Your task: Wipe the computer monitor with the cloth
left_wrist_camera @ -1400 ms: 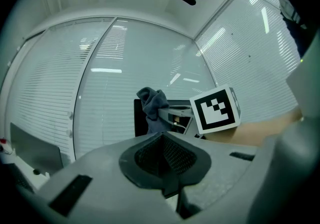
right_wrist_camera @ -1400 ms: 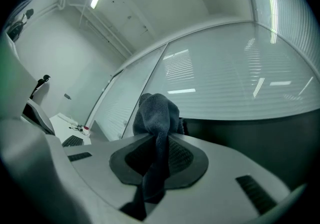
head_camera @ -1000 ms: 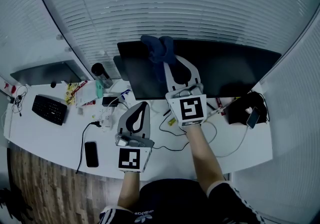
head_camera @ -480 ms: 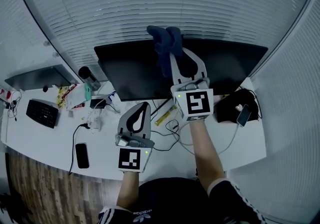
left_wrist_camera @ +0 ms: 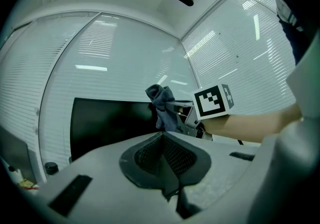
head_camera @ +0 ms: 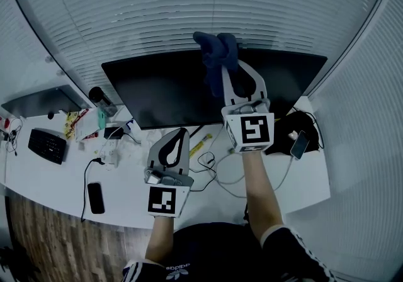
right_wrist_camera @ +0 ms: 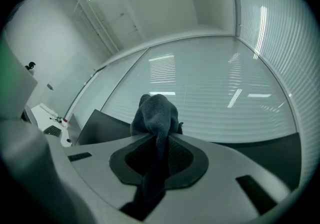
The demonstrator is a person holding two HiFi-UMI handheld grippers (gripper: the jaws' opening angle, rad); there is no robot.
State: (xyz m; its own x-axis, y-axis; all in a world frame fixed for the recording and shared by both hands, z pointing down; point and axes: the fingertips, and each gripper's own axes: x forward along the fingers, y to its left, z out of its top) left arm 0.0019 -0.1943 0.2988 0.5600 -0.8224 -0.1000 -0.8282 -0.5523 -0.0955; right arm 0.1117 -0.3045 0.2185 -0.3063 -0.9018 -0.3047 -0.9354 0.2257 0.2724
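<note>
The dark cloth point(head_camera: 216, 48) sits bunched at the top edge of the black monitor point(head_camera: 164, 89), near the middle of its width, with the window blinds point(head_camera: 189, 4) behind. The right gripper point(head_camera: 225, 73) is clamped on it. In the right gripper view a strip of the cloth point(right_wrist_camera: 156, 113) runs down between the two jaws, and the wad bulges out past their tips. The left gripper point(head_camera: 178, 133) hangs lower, over the white desk point(head_camera: 56, 177) in front of the monitor and apart from it. Its jaws are pressed together with nothing between them. Loose cables point(head_camera: 217, 164) lie beside it, with a black phone point(head_camera: 95, 197) and a keyboard point(head_camera: 47, 146) farther left.
</note>
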